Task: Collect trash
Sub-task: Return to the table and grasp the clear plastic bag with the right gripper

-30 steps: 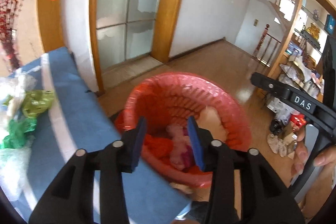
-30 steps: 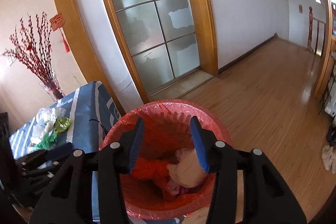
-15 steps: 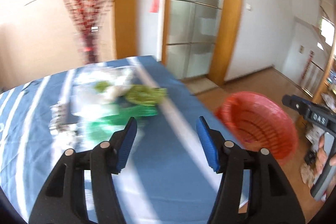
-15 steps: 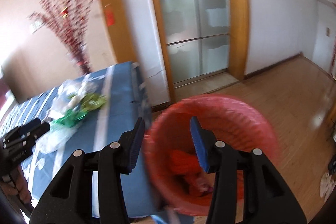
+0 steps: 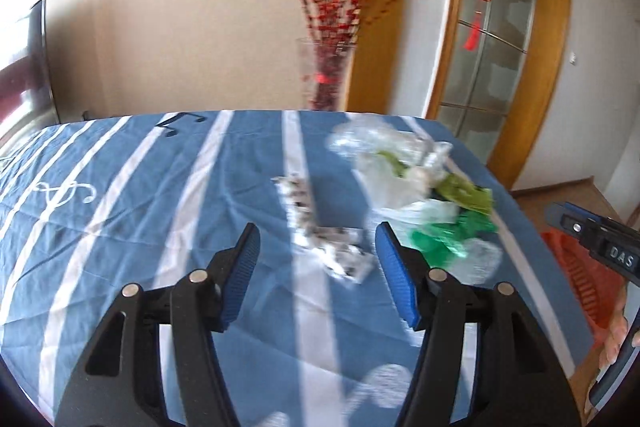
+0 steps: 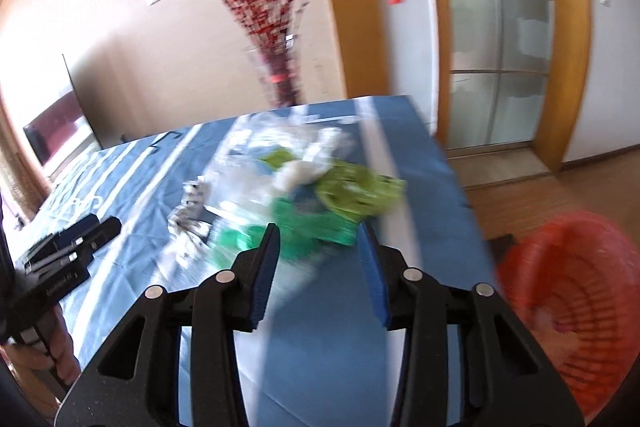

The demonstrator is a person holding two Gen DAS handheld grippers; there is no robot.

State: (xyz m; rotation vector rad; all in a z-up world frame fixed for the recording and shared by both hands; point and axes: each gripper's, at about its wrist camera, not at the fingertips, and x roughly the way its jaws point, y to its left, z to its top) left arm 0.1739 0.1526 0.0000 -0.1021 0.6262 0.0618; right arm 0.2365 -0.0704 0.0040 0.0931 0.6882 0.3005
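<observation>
Reaching step. Left gripper [image 5: 318, 253] and right gripper [image 6: 318, 253], jaws released and empty, face the wrapper pile [image 5: 420, 195] mid-frame on the worktop [image 5: 160, 227]. Next: descend, clench one piece.

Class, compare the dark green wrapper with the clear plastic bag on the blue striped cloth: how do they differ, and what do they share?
The dark green wrapper is coloured and opaque; the clear plastic bag is see-through and whitish. The dark green wrapper lies nearer the left gripper, while the clear plastic bag sits farther back and spreads wider. Both are crumpled and lie loose on the striped cloth, in neither gripper's jaws.
</observation>
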